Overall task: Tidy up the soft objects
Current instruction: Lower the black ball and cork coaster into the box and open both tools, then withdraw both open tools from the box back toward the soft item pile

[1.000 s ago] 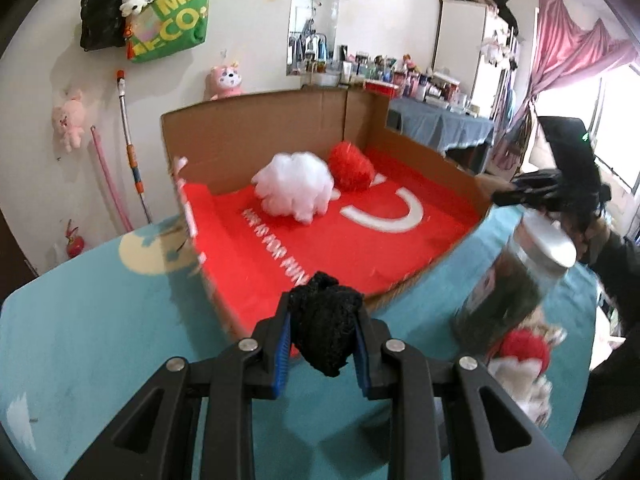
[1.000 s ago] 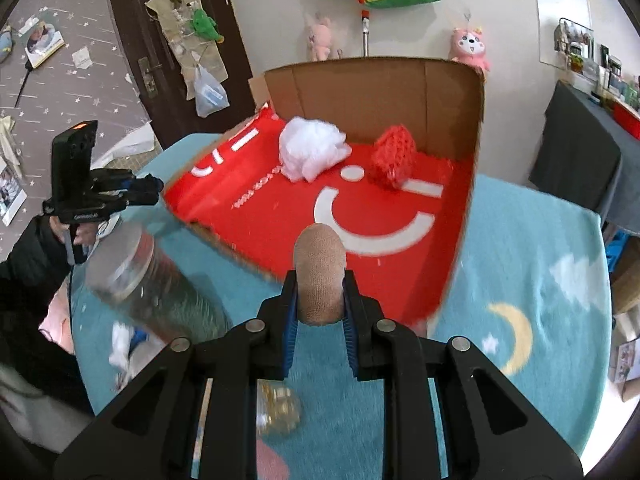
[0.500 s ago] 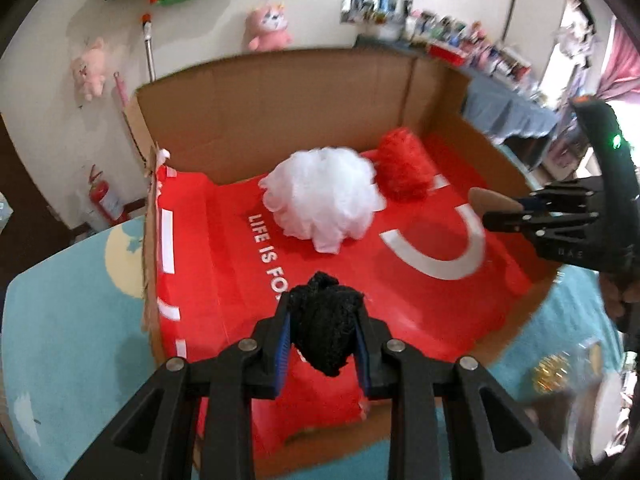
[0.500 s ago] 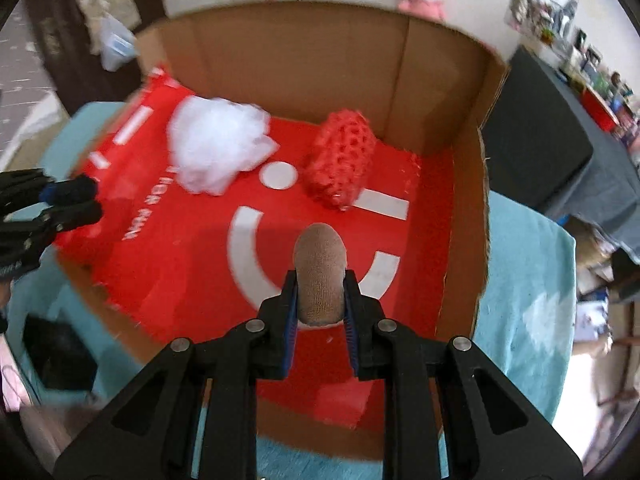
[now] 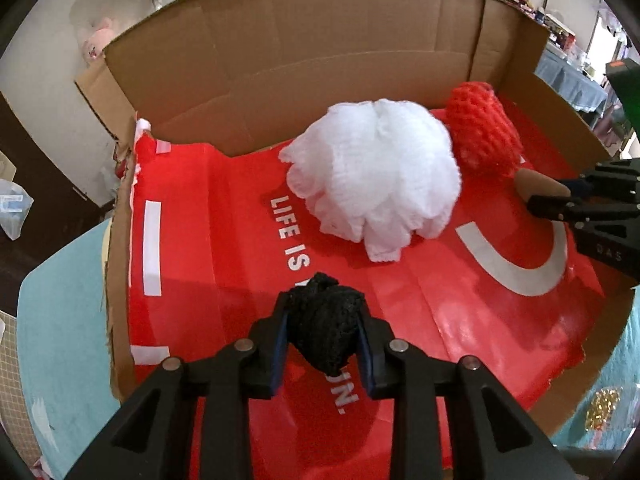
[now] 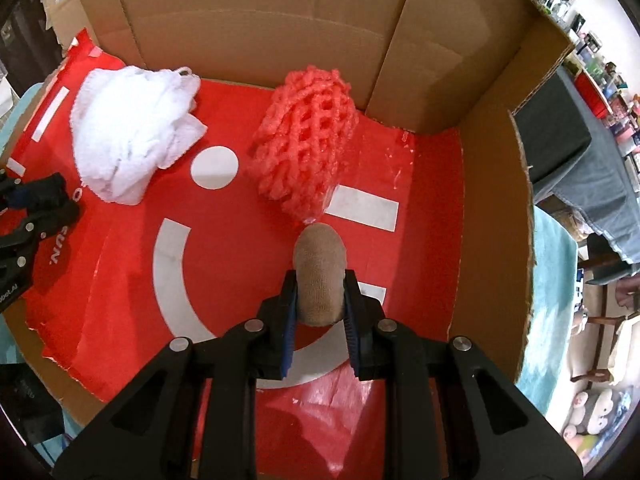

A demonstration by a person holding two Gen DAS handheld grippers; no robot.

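A cardboard box (image 5: 320,40) with a red printed liner (image 6: 248,264) sat on a teal cloth (image 5: 60,340). The left gripper (image 5: 323,334), its jaws easing apart, still pinched a black mesh ball (image 5: 324,328) over the liner. The right gripper (image 6: 320,300) clenched a tan sock roll (image 6: 319,272). A white pouf (image 5: 376,180) and a red net ball (image 6: 308,140) lay near the back wall.

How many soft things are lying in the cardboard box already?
2: a white mesh puff near the back wall and a red foam net beside it. A black bundle and a tan sock are held above in grippers. None seems hidden.
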